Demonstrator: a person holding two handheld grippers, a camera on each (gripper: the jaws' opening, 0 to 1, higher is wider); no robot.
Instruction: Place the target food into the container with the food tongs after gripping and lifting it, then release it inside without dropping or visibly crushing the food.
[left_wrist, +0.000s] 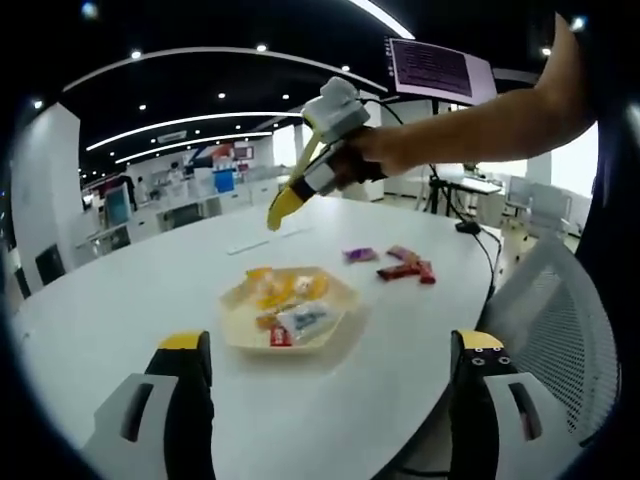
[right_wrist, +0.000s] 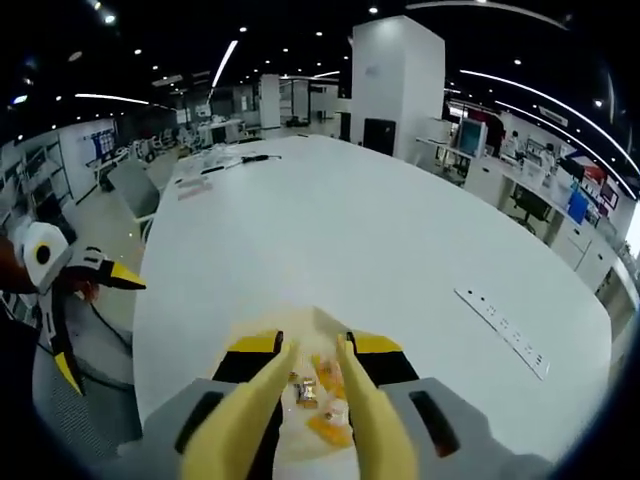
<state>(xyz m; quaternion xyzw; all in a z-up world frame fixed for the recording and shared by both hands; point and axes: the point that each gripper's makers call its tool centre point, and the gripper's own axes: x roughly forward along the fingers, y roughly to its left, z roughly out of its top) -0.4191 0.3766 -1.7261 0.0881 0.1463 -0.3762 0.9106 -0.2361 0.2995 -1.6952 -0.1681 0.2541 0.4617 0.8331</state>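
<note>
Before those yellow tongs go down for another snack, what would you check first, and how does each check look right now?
1. Yellow tongs empty between the tips: ok.
2. Right gripper clamped on the tongs: ok.
3. Tongs above the tray of wrapped snacks: ok.
4. Loose snacks on the table beside the tray, waiting: ok.
5. Left gripper open and off the tray: ok.
6. Which snack is the target: cannot tell.
</note>
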